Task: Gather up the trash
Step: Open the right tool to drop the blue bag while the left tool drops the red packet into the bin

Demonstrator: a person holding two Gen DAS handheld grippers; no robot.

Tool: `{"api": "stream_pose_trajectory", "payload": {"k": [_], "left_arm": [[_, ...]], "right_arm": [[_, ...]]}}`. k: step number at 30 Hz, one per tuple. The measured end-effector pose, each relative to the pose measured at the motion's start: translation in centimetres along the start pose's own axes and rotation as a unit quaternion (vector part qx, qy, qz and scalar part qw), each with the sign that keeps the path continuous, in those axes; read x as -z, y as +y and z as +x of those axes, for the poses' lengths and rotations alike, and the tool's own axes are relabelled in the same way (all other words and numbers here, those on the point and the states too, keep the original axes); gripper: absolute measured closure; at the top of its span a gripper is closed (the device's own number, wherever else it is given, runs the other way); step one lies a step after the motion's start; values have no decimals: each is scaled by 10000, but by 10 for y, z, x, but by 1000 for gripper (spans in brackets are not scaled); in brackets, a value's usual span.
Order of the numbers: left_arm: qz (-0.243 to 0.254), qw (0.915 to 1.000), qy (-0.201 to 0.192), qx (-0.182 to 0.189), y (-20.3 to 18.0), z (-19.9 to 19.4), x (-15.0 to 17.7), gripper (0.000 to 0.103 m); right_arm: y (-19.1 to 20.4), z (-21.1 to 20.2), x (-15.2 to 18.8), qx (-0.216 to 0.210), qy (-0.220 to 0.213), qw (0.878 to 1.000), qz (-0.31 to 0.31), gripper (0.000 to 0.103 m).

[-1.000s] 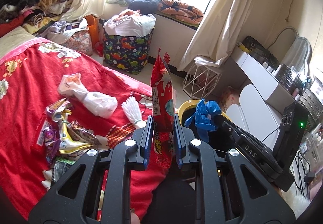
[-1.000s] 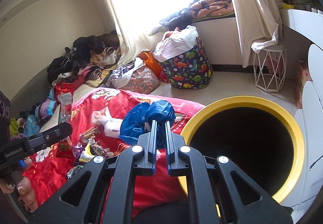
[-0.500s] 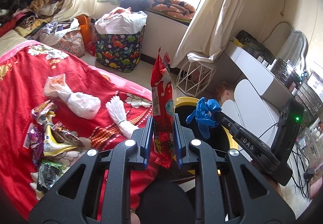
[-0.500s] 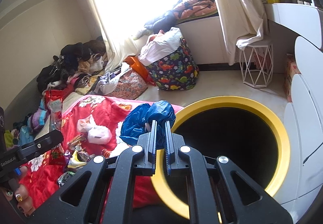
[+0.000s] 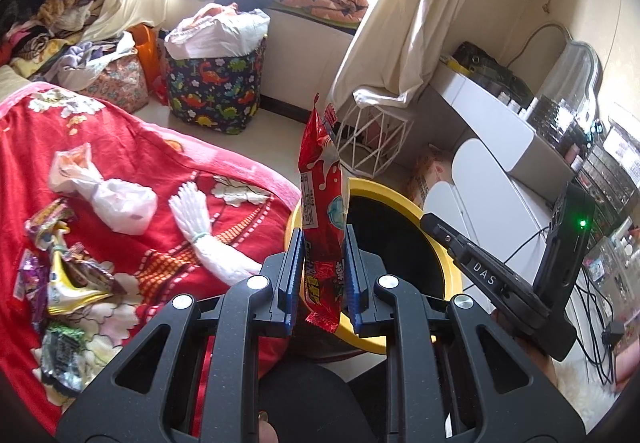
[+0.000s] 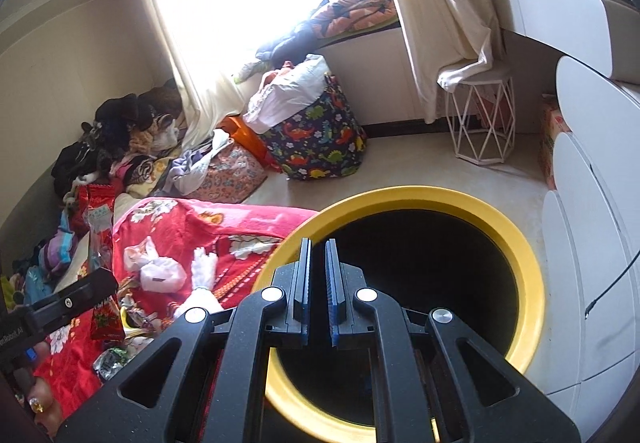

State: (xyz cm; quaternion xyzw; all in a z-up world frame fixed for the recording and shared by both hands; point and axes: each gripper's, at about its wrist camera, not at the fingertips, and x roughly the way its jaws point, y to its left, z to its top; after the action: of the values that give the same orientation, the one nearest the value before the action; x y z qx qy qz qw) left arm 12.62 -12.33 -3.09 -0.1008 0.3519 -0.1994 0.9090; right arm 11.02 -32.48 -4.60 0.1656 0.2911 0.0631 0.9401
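My left gripper (image 5: 322, 239) is shut on a tall red snack wrapper (image 5: 320, 179), which stands upright between its pads just at the near rim of the yellow-rimmed black bin (image 5: 384, 191). The same wrapper (image 6: 100, 219) and the left gripper (image 6: 108, 277) show at the left of the right wrist view. My right gripper (image 6: 317, 243) hangs over the bin's rim (image 6: 420, 195), shut, with nothing between its pads. On the red bedspread (image 5: 80, 147) lie a tied white bag (image 5: 120, 203), a white glove (image 5: 200, 227) and several crumpled wrappers (image 5: 68, 283).
A dinosaur-print hamper (image 5: 216, 91) stuffed with laundry stands under the window. A white wire stool (image 5: 372, 139) and a white desk (image 5: 492, 123) sit to the right of the bin. Clothes are piled in the far left corner (image 6: 120, 139).
Both grippers have moved toward the bin, which now looms larger. The blue crumpled thing that my right gripper held is gone from its jaws. The left still holds the red wrapper.
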Motion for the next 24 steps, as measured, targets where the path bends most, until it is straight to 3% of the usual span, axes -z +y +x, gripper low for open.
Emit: {"api": "stream_pose_trajectory", "payload": {"k": [18,19,22,24], "left_arm": [[444,9956,746,361,-34,83,7,89],[464,9950,790,394,-35,87,7,87],[543,9943,856,323,-37,96,6,67],[507,9949,810,331,-36,96,3,55]], "right_arm": [[-51,9,10,575,325,9966,496,95],[-54,9,10,592,332,9962,549,95],[-62,8,11,689,352,9947,675,89],[-65,5,11,740,306,9939,755,69]]}}
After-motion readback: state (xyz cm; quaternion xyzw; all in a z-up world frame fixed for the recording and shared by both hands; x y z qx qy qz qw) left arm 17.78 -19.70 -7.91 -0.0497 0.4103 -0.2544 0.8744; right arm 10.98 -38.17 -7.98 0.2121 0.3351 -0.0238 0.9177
